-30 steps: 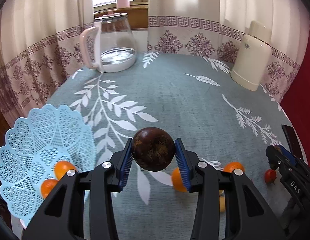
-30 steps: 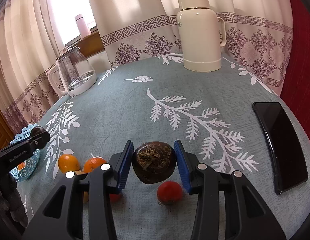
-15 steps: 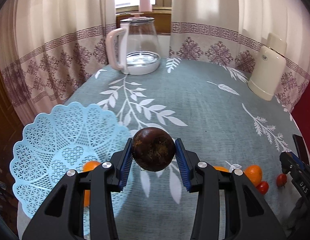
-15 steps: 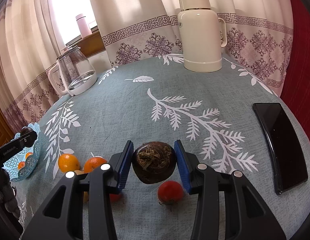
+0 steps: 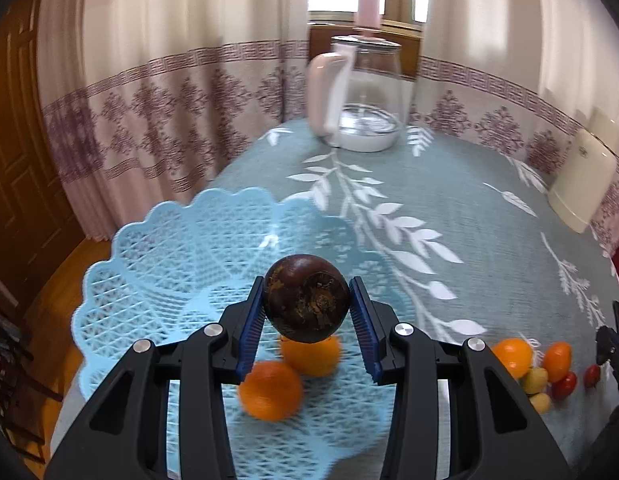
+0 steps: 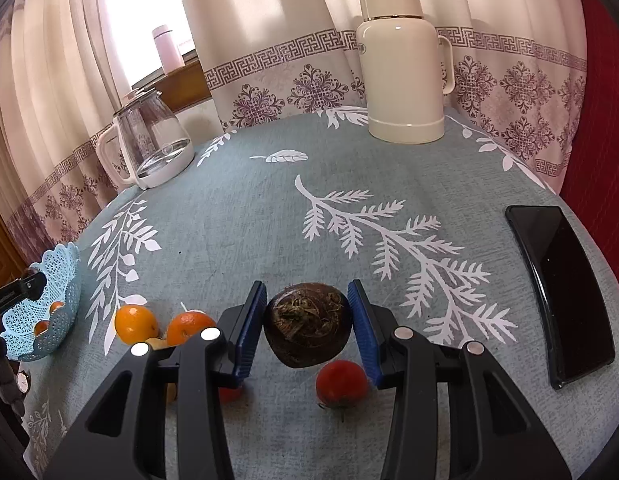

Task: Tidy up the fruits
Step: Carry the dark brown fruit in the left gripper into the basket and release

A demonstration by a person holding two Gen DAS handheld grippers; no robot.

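Note:
My left gripper (image 5: 307, 306) is shut on a round dark brown fruit (image 5: 305, 292) and holds it above the light blue lattice basket (image 5: 169, 280). Two oranges (image 5: 271, 390) lie in the basket just below the fruit. In the right wrist view my right gripper (image 6: 307, 322) is shut on a second dark brown fruit (image 6: 305, 328) with a dried stem end, low over the tablecloth. A red tomato (image 6: 341, 384) lies just in front of it. Two loose oranges (image 6: 135, 324) sit to its left.
A glass kettle (image 5: 365, 100) and a cream thermos (image 6: 403, 68) stand at the back of the table. A black phone (image 6: 561, 288) lies at the right edge. Several small loose fruits (image 5: 535, 380) cluster near the front right. The basket (image 6: 41, 312) sits at the table's left edge.
My left gripper has swung left with its dark fruit, from over the tablecloth to above the basket. The right gripper has stayed in place.

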